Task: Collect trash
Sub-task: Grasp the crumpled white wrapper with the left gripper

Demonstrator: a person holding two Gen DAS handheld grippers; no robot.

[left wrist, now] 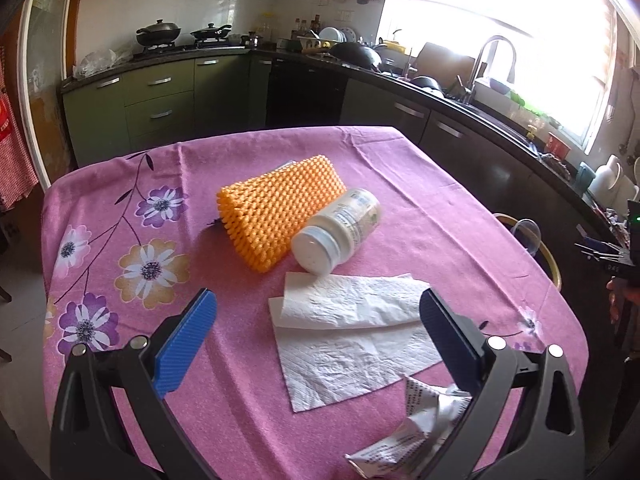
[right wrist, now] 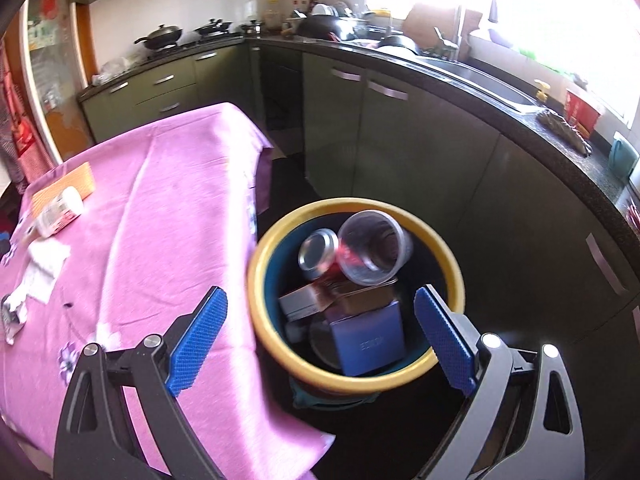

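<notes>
Table (left wrist: pixel 440 208): covered w/ pink floral cloth, fills most of left wrist view; in right wrist view it sits to the left, trash bin just off its right edge.
Trash bin (right wrist: pixel 256 312): round, yellow rim, dark inside, on the floor betw. table & dark lower cabinets. Only a sliver of its rim shows in left wrist view, past the table's right edge.
Bin contents: clear plastic cup (right wrist: pixel 374 246) on its side at top, mouth toward camera; metal can (right wrist: pixel 318 250) touching its left side; blue box (right wrist: pixel 366 340) at bottom nearest camera; brown & grey boxes betw. them. Some motion blur here.
Left gripper (left wrist: pixel 318 338): over table, pointing down at the cloth; blue fingers spread wide, nothing betw. pads. Paper towel lies under the gap.
Right gripper (right wrist: pixel 320 334): above the bin, fingers spread wide, empty; bin opening shows in the gap.
Paper towel (left wrist: pixel 352 340): white, flat, partly folded over itself, on the cloth near the table's near edge.
Orange mat (left wrist: pixel 276 210): bumpy, folded/rolled, mid-table, beyond the towel.
White bottle (left wrist: pixel 338 230): on its side, cap toward camera, touching mat's right side, just beyond the towel's far edge.
Crumpled wrapper (left wrist: pixel 404 436): printed paper w/ text, at near-right edge of table, partly behind left gripper's right finger.
Person: bit of a hand at far right edge of left wrist view, by dark gear.
</notes>
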